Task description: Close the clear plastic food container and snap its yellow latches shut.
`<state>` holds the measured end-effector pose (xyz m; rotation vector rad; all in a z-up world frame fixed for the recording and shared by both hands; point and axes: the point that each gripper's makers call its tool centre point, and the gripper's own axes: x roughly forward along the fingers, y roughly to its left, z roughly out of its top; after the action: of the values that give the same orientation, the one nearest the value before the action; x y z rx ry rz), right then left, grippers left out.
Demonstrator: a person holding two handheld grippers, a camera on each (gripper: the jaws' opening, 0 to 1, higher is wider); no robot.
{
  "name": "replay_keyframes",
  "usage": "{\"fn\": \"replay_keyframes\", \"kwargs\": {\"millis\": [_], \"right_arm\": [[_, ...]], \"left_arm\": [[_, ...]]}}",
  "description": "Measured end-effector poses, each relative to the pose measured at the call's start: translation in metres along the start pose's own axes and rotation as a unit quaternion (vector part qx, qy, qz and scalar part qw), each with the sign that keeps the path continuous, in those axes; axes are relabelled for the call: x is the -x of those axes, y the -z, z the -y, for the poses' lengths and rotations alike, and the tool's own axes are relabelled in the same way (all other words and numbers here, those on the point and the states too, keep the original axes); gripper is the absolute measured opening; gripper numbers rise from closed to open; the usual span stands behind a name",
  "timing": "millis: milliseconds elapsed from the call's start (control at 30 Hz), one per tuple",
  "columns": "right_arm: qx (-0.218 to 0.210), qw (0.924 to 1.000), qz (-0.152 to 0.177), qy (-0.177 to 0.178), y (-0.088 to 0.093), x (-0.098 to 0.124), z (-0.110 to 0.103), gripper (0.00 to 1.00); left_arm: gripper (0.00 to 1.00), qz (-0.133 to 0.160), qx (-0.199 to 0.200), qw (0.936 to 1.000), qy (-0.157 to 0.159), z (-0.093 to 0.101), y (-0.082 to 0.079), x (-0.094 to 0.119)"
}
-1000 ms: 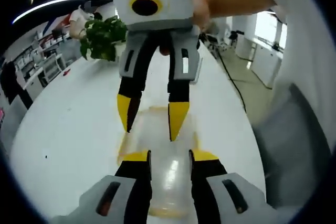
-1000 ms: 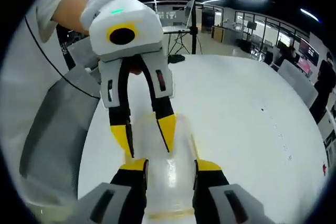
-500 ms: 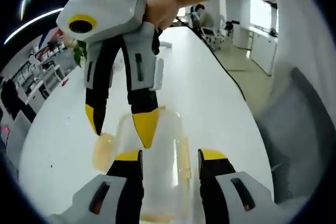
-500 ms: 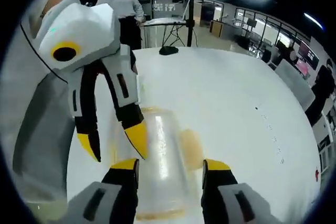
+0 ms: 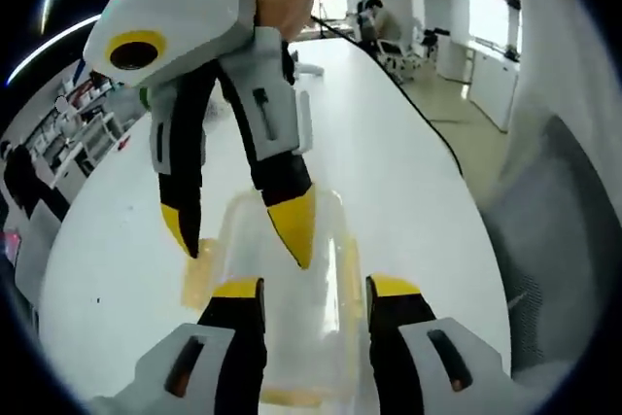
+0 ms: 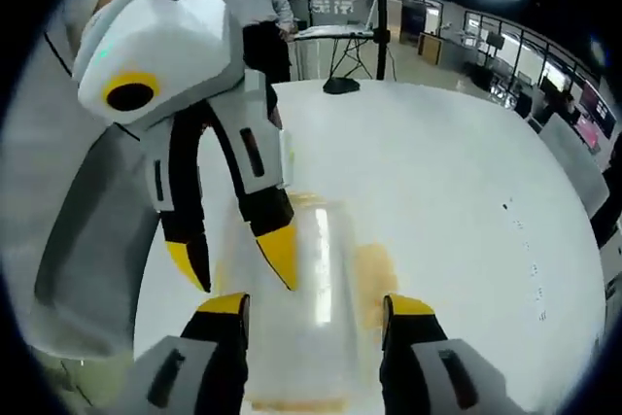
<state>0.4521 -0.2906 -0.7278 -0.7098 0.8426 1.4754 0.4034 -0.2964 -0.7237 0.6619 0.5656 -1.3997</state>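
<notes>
Left gripper view: the left hand-held gripper [image 5: 306,291] has its two yellow-tipped jaws apart, straddling the clear plastic food container [image 5: 292,318], which lies on the white counter [image 5: 117,240] directly ahead. Whether the jaws touch the container walls cannot be determined. The right hand-held gripper [image 5: 243,235] enters from above, jaws spread wide; one tip sits over the container lid, the other beside a yellow latch [image 5: 196,274] on the container's side.

Right gripper view: the right hand-held gripper [image 6: 316,305] is likewise spread either side of the container [image 6: 311,328], holding nothing. The left hand-held gripper [image 6: 238,264] reaches in from the left, jaws apart, one tip over the lid. A yellow latch [image 6: 374,279] shows on the container's side, lying out on the counter [image 6: 457,211].
</notes>
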Motion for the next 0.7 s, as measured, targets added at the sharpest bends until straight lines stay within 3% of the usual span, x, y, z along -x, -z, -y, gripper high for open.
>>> {"fn": "replay_keyframes", "kwargs": {"millis": [233,467,700], "right_arm": [[-0.009,0.9998,0.011,-0.017,-0.010,0.002,0.000,0.41],[0.043,0.9984,-0.032,-0.020,-0.005,-0.007,-0.001,0.42],[0.013,0.9981,-0.049,-0.037,-0.003,-0.008,0.002,0.44]], "left_arm": [[0.38,-0.005,-0.003,1.0000,-0.004,-0.003,-0.001,0.000],[0.40,-0.025,-0.023,0.9994,-0.001,-0.002,-0.001,-0.003],[0.40,-0.048,-0.041,0.9980,-0.007,-0.001,-0.001,-0.006]]}}
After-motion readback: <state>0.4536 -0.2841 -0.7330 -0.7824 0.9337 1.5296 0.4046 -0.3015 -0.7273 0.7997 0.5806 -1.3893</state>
